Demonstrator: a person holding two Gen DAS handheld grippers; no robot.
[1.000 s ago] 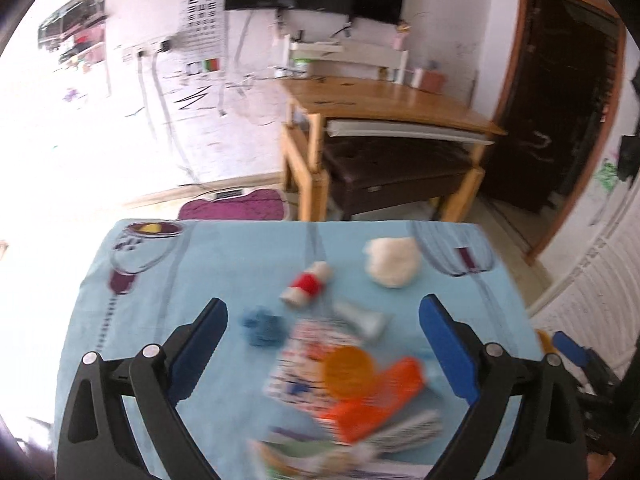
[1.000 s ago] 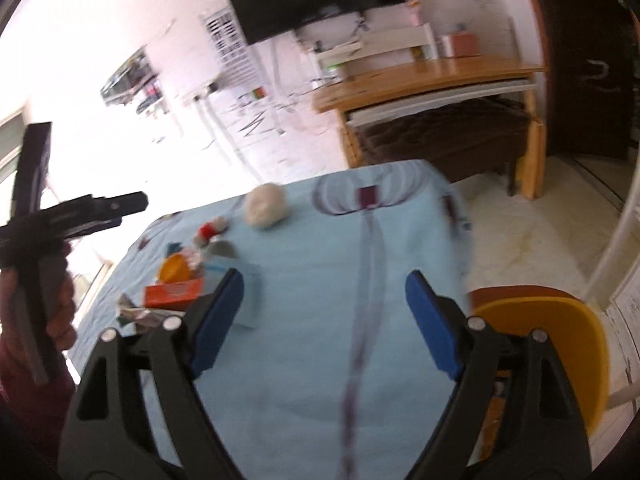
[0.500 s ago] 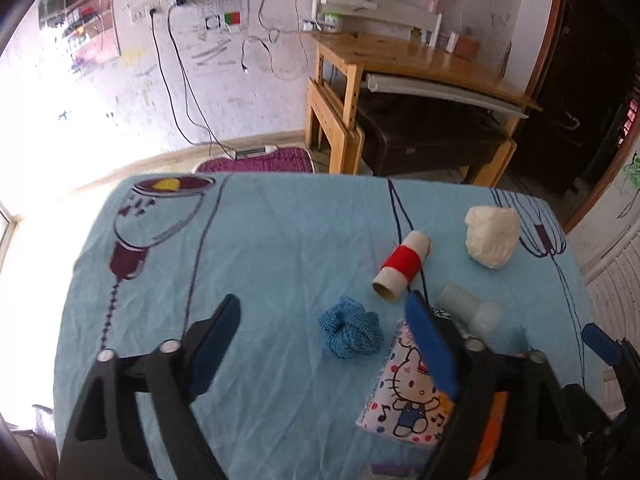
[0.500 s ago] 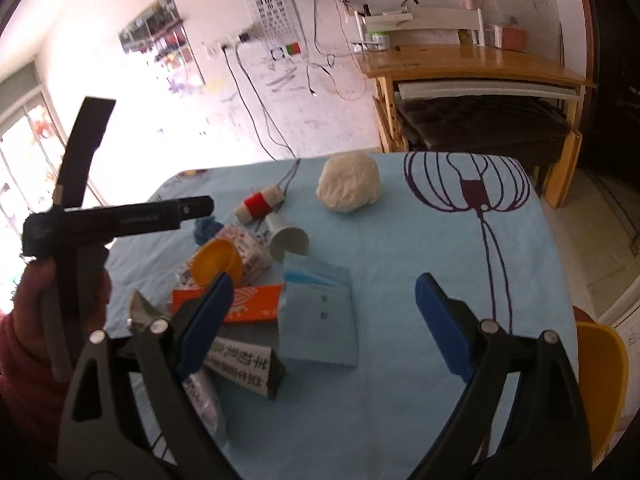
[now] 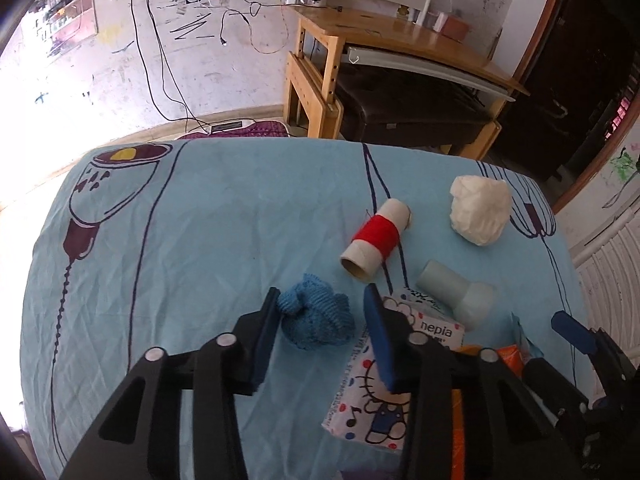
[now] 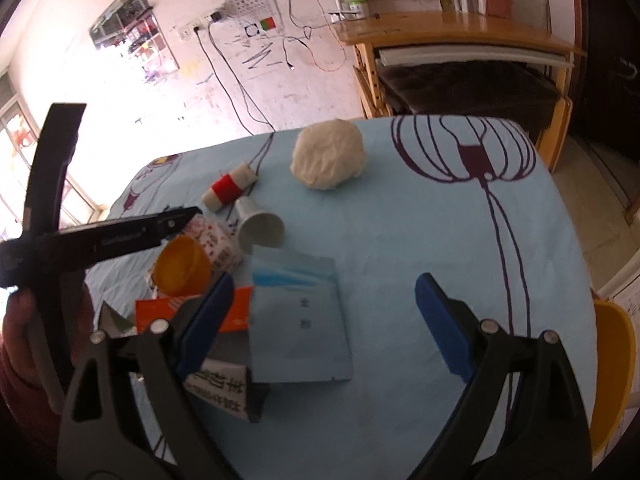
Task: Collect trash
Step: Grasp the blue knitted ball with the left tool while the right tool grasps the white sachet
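Left tongs (image 5: 320, 316) closing around the blue knit wad (image 5: 316, 316), not pinching yet; I'd squeeze its middle. Right tongs (image 6: 324, 312) wide apart, empty.

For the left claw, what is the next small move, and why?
Probably finish closing, then lift. The left claw is closing with the blue knit ball between its fingers; one finger looks about at the ball, the other seems still apart from it. The ball lies free on the cloth, beside the tissue pack, so a grip should take it alone.
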